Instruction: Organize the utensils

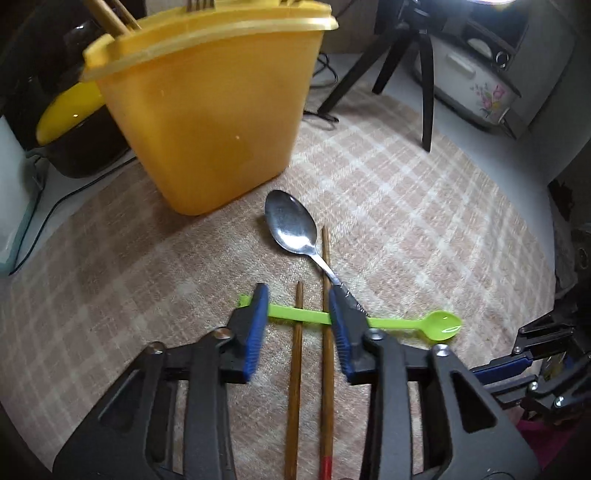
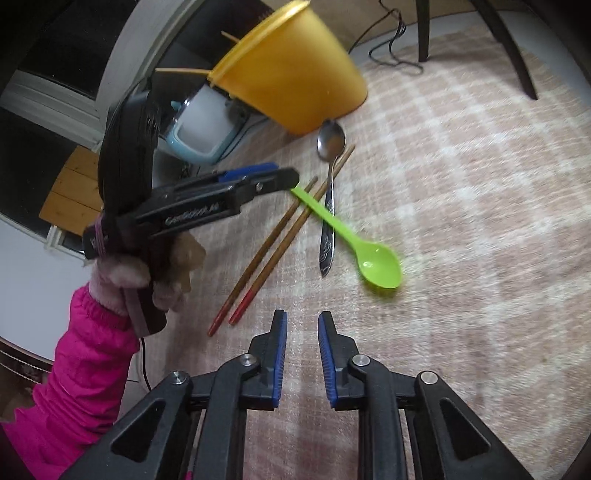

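Two wooden chopsticks point(image 1: 295, 387) point(image 2: 258, 254) with red ends lie side by side on the checked mat point(image 1: 424, 221). A green plastic spoon point(image 1: 439, 325) point(image 2: 376, 262) lies across them, and a metal spoon point(image 1: 291, 225) point(image 2: 330, 140) lies beside them, bowl toward the yellow utensil container point(image 1: 207, 122) point(image 2: 295, 74). My left gripper point(image 1: 298, 295) point(image 2: 284, 173) hovers over the chopsticks and the green handle, straddling them, jaws apart and pressing nothing. My right gripper point(image 2: 302, 315) is open over bare mat near the red ends, nothing between its pads.
Wooden sticks and a fork point(image 1: 199, 4) stand in the yellow container. Black tripod legs point(image 1: 406, 66) and a floral white appliance point(image 1: 476, 85) stand behind. A black pot with a yellow lid point(image 1: 66, 110) and cables lie left. A pink sleeve point(image 2: 81, 369) holds the left gripper.
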`<state>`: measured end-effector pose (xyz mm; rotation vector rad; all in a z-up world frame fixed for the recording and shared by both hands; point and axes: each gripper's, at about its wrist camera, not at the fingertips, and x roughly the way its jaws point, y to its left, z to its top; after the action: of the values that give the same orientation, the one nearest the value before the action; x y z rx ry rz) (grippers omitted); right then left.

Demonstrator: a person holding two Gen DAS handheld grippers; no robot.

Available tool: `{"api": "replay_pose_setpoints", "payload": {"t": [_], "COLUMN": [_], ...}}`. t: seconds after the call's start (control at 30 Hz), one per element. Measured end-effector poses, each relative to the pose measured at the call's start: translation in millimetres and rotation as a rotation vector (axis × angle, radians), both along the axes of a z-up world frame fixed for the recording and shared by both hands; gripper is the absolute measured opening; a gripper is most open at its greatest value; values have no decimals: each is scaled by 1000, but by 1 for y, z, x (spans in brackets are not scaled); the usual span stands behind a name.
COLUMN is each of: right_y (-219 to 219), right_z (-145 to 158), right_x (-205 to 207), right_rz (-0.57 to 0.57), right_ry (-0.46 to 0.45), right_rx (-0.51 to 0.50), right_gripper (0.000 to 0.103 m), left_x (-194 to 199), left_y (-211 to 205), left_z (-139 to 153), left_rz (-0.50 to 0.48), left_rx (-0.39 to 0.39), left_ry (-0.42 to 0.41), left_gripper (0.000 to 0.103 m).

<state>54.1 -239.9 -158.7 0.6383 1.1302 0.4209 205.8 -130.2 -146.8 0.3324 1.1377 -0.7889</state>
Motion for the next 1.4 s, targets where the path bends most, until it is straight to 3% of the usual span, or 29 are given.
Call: {"api": "replay_pose_setpoints", "payload": {"t": [0.2,0.47,0.7,0.9,1.1,1.2,1.3,1.4], "right_y": [1,-27,-45,-43,-35,-38,-47,-48], "right_z": [-9,-19,-26,-21,-12,-9,4,11], "right_x": [7,16,23,27,41,42,35,26], "right_rz": [-16,-156,-231,-199,-70,-25,-47,-43], "right_ry": [21,49,72,62,36,24,-1,-15], "right_rx": [-24,-20,-17,-93,-278,-324,-276,-163], "right_gripper": [18,13,5,2,0,2,6,9], "left_x": [0,-21,-16,-8,-8,-12,-10,-8], "left_y": [-2,13,19,9,-4,-11,-23,-28], "left_z": [-12,-14,17,37,49,55,49,44], "left_rz": [-16,-40,-16,-41,-75,-95,-110,-106], "left_rx": [23,12,-38,-57,-91,-102,-73,-56], "left_ry": [34,91,-9,-37,-26,-48,-40,-48], "left_gripper": [14,13,13,13,13,13,13,13]}}
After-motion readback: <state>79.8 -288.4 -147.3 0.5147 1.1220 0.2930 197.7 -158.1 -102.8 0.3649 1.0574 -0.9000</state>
